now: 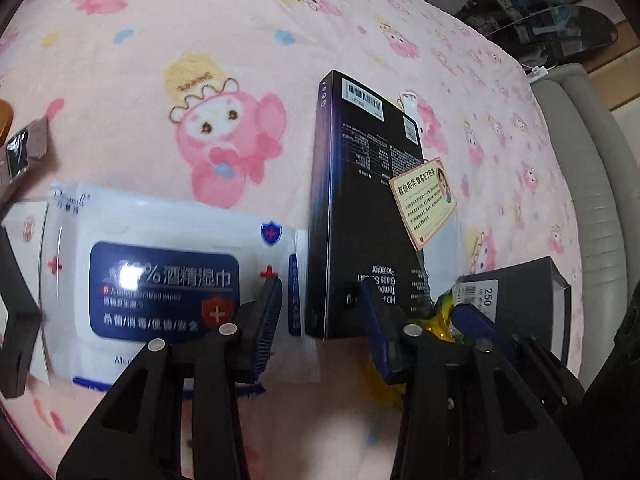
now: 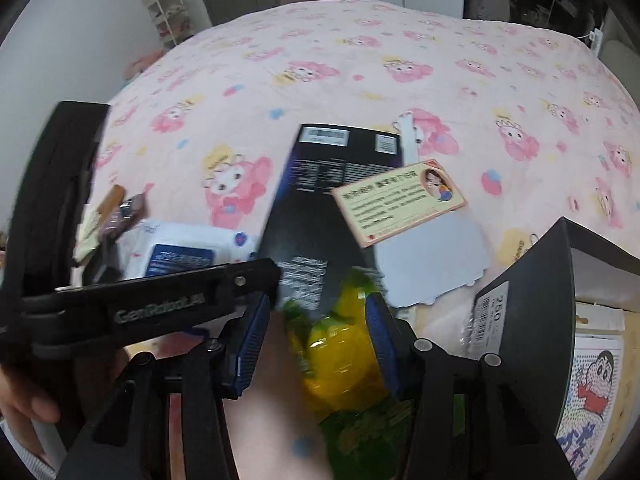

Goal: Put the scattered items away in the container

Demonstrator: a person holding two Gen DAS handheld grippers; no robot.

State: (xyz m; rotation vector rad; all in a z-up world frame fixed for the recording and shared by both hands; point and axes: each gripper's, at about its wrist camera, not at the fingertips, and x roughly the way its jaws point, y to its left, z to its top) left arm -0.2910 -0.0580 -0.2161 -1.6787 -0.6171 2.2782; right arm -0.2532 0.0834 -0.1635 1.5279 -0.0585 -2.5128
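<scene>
A black screen-protector box point(image 1: 360, 208) lies on the pink bed, also in the right wrist view point(image 2: 316, 200). My left gripper point(image 1: 320, 316) is open, its fingers straddling the box's near end. A white wet-wipes pack point(image 1: 160, 284) lies to its left. My right gripper point(image 2: 316, 340) is open around a yellow-green snack packet point(image 2: 340, 352), which also shows in the left wrist view point(image 1: 436, 320). A dark open box point(image 2: 552, 292) stands at the right, a cartoon card point(image 2: 596, 400) inside it. A yellow card point(image 2: 400, 200) rests on the black box.
A grey flat sheet point(image 2: 432, 260) lies beside the black box. Small brown wrapped items point(image 2: 120, 212) lie at the left near the wipes. The bed's grey padded edge point(image 1: 592, 200) runs along the right. Shelves and furniture stand beyond the bed.
</scene>
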